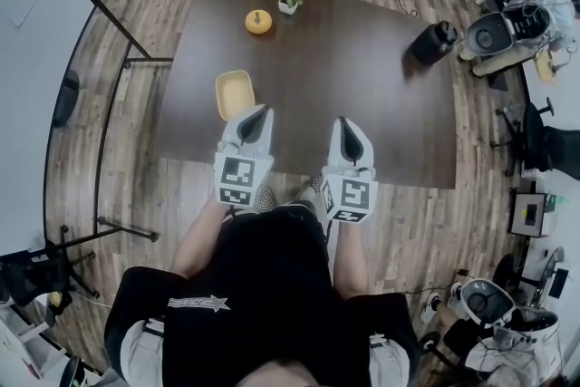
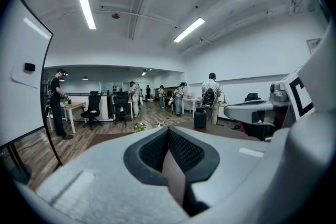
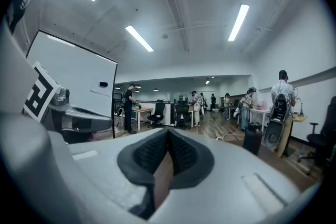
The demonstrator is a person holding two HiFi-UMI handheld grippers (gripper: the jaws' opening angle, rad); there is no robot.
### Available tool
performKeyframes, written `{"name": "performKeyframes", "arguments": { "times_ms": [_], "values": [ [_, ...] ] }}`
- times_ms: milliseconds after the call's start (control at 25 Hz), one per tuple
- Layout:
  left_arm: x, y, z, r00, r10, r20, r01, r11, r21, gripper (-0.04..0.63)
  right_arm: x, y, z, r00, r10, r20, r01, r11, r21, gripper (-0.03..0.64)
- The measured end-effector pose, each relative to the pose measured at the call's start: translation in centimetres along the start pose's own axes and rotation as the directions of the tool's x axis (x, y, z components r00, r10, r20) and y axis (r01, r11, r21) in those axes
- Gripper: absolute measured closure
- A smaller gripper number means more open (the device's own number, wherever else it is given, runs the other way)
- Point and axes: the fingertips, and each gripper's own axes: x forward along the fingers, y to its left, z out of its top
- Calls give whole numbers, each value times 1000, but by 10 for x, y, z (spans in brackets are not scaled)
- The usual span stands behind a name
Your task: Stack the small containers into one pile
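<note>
The left tool [image 2: 169, 134] has its jaws closed together, with nothing between them. Beyond them lies the dark worktop [image 2: 105, 139]. A small flower pot [image 2: 139, 126] stands near its far edge and a black jug [image 2: 200, 117] near its far right corner. The right tool [image 2: 257, 110] shows alongside.

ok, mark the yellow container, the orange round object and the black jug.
yellow container [image 1: 235, 93], head view, centre of its open inside.
orange round object [image 1: 258, 23], head view, its top.
black jug [image 1: 432, 43], head view, its body.

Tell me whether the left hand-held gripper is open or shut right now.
Shut. In the left gripper view, the grey left hand-held gripper has its dark ribbed pads meeting at the tip, with nothing clamped between them.
</note>
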Motion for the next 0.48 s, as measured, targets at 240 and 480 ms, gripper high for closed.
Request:
{"name": "performKeyframes", "arguments": {
  "times_ms": [240,480],
  "values": [
    [0,1,3,1000,4,7,-4,1000,2,584,1,1,2,1000,8,7,-8,1000,3,612],
    [-3,7,2,1000,6,8,-6,1000,2,584,2,4,1,1000,4,3,-4,1000,5,612]
  ]
}}
